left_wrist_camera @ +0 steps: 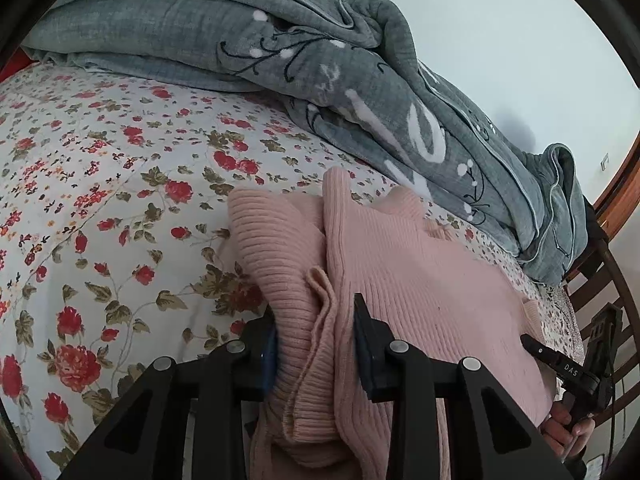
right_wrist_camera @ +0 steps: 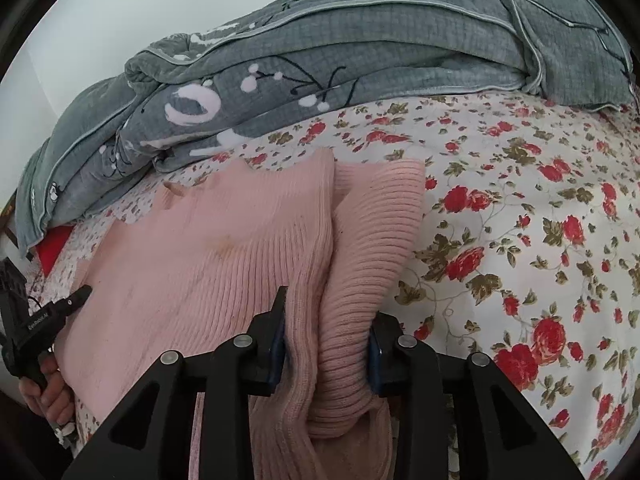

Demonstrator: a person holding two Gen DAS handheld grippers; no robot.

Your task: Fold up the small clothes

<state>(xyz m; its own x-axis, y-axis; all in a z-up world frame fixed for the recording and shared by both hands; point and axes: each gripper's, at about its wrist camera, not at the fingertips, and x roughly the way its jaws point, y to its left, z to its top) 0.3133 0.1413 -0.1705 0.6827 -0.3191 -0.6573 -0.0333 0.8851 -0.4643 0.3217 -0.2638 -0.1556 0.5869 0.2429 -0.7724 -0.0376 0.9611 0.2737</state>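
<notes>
Pink ribbed knit sweater point(left_wrist_camera: 420, 280) spread on white bedsheet with red floral print point(left_wrist_camera: 100, 200), near rumpled grey quilt point(left_wrist_camera: 360, 80); left gripper point(left_wrist_camera: 316, 344) clamped on bunched sleeve edge; right gripper point(right_wrist_camera: 328, 344) pinching opposite ribbed fold.

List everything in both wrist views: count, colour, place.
sweater: 1, pink ribbed knit, on the bed, near edge bunched in both tools
bedsheet: 1, white with red flowers, under the sweater
quilt: 1, grey-green with white print, heaped along the far side
wooden frame: 1, brown, beyond the bed's end
left tool: 1, black, shut on the sweater
right tool: 1, black, shut on the sweater
hand: 1 per view, on the other tool's handle
</notes>
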